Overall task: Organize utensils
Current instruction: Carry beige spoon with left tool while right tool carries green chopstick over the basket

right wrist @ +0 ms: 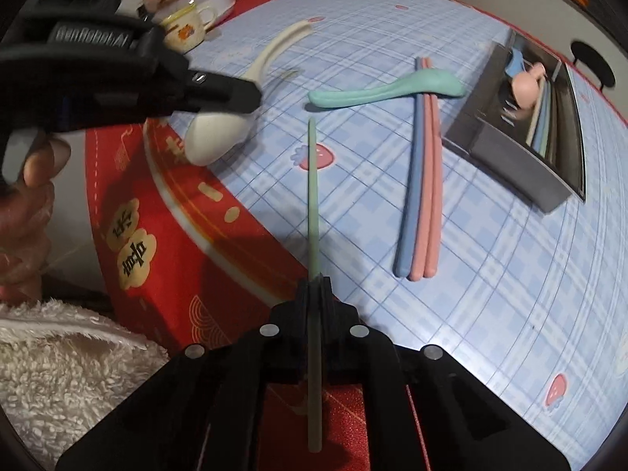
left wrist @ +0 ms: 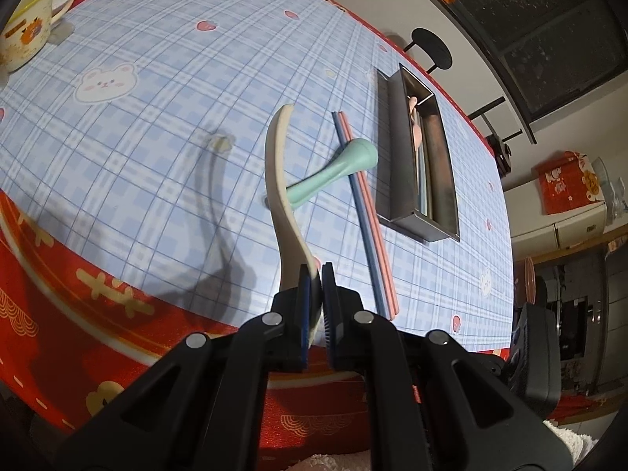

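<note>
My left gripper (left wrist: 318,274) is shut on the bowl end of a cream spoon (left wrist: 276,165), whose handle rises up and away above the table. The right wrist view shows that gripper (right wrist: 251,98) at upper left with the cream spoon (right wrist: 219,137) hanging from it. My right gripper (right wrist: 315,284) is shut on a thin green chopstick (right wrist: 313,196) that points forward over the table's edge. A teal spoon (right wrist: 384,90) lies across blue and pink chopsticks (right wrist: 420,176) on the cloth. To the right stands a metal utensil box (left wrist: 443,180) holding a pink spoon (left wrist: 414,117) and several chopsticks.
A blue checked cloth (left wrist: 157,137) covers a round table with a red skirt (left wrist: 98,314). A cartoon mug (left wrist: 27,27) stands at the far left edge. A person's hand (right wrist: 27,196) and fleecy white sleeve (right wrist: 59,353) are at lower left. A black stool (left wrist: 429,45) stands beyond the table.
</note>
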`<state>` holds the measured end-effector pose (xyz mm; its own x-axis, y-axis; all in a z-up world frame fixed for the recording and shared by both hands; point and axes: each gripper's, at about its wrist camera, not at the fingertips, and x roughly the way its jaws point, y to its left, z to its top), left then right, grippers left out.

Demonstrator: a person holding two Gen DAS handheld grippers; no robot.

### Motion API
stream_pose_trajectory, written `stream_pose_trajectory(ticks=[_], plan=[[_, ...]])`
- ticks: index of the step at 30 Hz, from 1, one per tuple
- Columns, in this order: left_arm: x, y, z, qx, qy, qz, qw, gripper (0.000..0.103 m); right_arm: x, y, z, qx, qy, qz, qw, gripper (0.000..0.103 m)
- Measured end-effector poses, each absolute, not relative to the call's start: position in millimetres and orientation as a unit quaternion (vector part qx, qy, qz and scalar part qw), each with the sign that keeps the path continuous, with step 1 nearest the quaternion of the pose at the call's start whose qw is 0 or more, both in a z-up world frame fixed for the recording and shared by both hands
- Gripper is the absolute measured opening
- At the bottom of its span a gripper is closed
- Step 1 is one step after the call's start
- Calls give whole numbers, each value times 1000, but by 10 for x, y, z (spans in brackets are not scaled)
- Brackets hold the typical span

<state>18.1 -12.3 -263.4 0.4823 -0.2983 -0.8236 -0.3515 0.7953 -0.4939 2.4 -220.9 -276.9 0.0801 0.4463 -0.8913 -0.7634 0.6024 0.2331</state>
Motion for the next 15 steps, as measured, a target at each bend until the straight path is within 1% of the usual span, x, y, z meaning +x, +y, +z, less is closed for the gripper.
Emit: stream_pose_trajectory(ticks=[7,15], plan=[[274,-210,-2614,-305,514,5,802,10,187,-2567,-2554,-49,511,402,758,6],[501,-455,-2482,-249,522,-35,815,10,485,-2863,-2426,48,500,360,786,6]])
